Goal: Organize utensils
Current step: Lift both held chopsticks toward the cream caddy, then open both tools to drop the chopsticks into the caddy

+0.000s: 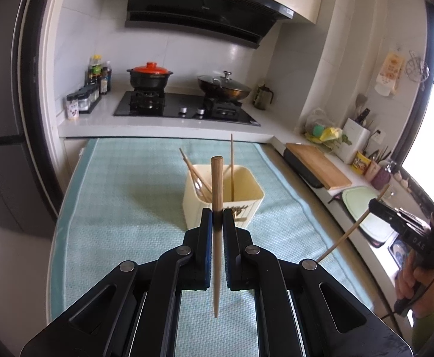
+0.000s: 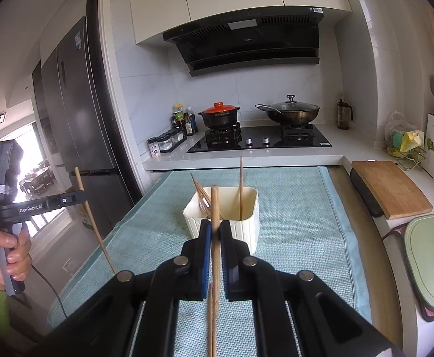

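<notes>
Your left gripper [image 1: 217, 217] is clamped on one chopstick [image 1: 217, 190] and your right gripper [image 2: 215, 229] on a second chopstick [image 2: 214, 208], both held just short of the cream holder [image 1: 246, 205] on the teal mat [image 1: 121, 208].

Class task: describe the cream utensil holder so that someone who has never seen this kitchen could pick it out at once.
Start at the black hob, then come forward to the pale green mat below the counter. The cream utensil holder stands alone mid-mat: a squarish tub, the only container there, with chopsticks poking out.
</notes>
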